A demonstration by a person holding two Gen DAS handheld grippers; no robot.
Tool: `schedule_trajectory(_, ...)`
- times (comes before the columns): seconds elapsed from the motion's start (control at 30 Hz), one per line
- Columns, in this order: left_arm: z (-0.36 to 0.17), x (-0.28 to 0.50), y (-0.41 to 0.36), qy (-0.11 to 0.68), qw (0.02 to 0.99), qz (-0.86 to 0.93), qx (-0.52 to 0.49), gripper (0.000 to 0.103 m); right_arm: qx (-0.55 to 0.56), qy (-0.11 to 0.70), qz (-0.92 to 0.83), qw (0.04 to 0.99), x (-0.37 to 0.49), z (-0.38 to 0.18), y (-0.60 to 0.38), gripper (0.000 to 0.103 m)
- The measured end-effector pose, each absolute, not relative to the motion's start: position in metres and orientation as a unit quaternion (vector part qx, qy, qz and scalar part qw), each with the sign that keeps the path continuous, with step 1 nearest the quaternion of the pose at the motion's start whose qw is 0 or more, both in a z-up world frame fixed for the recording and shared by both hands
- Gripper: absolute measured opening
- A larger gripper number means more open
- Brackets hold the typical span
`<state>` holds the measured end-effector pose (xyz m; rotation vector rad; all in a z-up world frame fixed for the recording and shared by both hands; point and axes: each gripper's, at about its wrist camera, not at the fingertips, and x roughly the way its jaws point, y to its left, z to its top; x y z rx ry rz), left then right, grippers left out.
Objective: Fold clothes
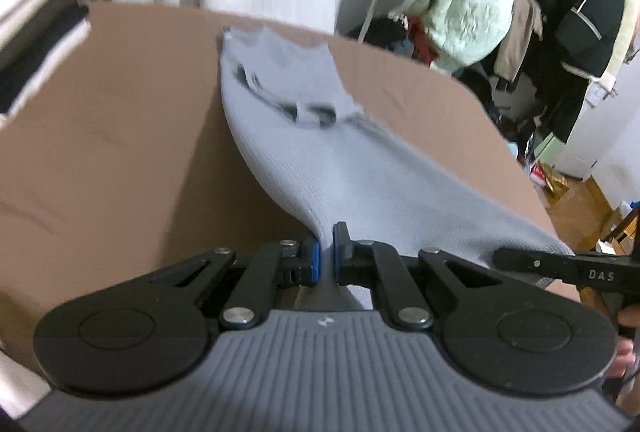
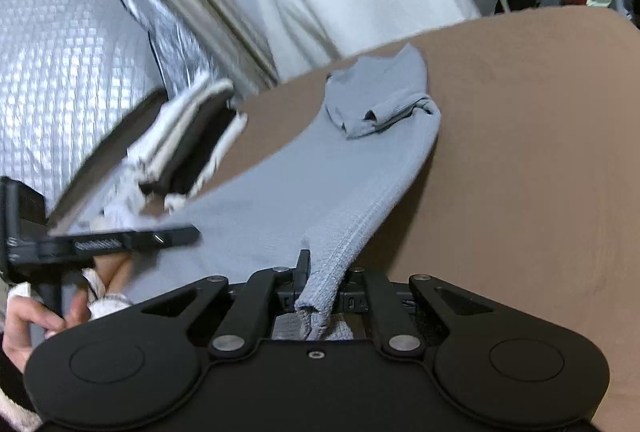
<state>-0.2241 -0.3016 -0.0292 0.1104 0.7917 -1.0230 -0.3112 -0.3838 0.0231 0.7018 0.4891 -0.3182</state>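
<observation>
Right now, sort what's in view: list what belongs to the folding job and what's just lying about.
Job:
- grey knit garment
- left hand-held gripper, shut on its near edge
- right hand-held gripper, shut on its near edge
- brown table

Lying about:
- stack of folded clothes
- hanging coats
- mint quilted jacket

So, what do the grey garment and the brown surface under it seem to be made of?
The grey garment looks like a soft knitted fabric: fine ribs run along it and it sags between the left tongs and the right tongs, both closed on its edge. The brown surface looks matte, without any gloss, with faint smudges; it may be cloth or cardboard, I cannot tell which.
</observation>
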Motion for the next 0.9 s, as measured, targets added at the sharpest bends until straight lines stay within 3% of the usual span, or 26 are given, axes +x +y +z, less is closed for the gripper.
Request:
schedule_trajectory(0.23,-0.009,-0.232,-0.242,0.405,0.763,-0.502,0.037,0.005,0.344,0.264,-0.082,0.897,-0.322,0.066,-0.350,0.008)
schedule_trajectory(0.43,0.024,-0.255,-0.158,0.402,0.779,-0.479,-0.034,0.006,0.345,0.287,-0.005,0.894,-0.345,0.088,-0.285,0.009)
schedule_trajectory(0.57,0.017,-0.221,-0.186,0.409,0.778,-0.477,-0.027,0.006,0.328,0.293,0.006,0.898,-0.337,0.094,-0.274,0.009)
schedule_trajectory(0.9,-0.008,-0.108,-0.284,0.434,0.775,-0.460,-0.018,0.006,0.346,0.299,-0.036,0.889,-0.240,0.077,-0.403,0.008)
